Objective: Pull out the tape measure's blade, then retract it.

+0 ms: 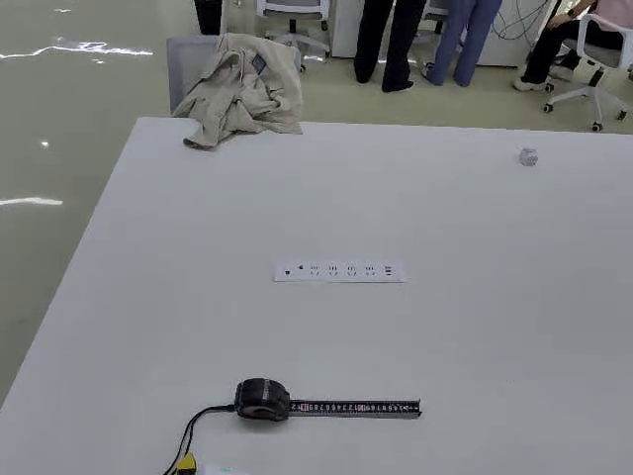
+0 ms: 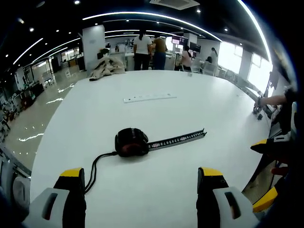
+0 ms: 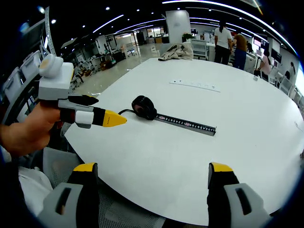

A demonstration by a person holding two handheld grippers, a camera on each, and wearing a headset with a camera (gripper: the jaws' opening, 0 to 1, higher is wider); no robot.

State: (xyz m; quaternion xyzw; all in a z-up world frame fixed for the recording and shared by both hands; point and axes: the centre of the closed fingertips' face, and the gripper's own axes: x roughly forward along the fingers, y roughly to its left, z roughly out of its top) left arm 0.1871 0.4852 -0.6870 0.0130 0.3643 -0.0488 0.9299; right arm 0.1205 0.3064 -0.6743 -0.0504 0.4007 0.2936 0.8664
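A black tape measure (image 1: 262, 399) lies on the white table (image 1: 475, 327) near its front edge. Its blade (image 1: 361, 408) is pulled out flat to the right, and a black cord (image 1: 203, 421) trails off to the left. In the left gripper view the tape measure (image 2: 131, 141) sits ahead of my left gripper (image 2: 141, 173), which is open and holds nothing. My right gripper (image 3: 153, 167) is open too, short of the table edge, with the tape measure (image 3: 144, 107) and blade (image 3: 187, 124) beyond it. The left gripper (image 3: 90, 116) also shows, held in a hand.
A white power strip (image 1: 339, 271) lies mid-table. A beige jacket (image 1: 242, 89) hangs over a chair at the far left edge, and a small crumpled thing (image 1: 528, 156) sits far right. People (image 1: 391, 40) stand and office chairs (image 1: 593, 69) stand behind the table.
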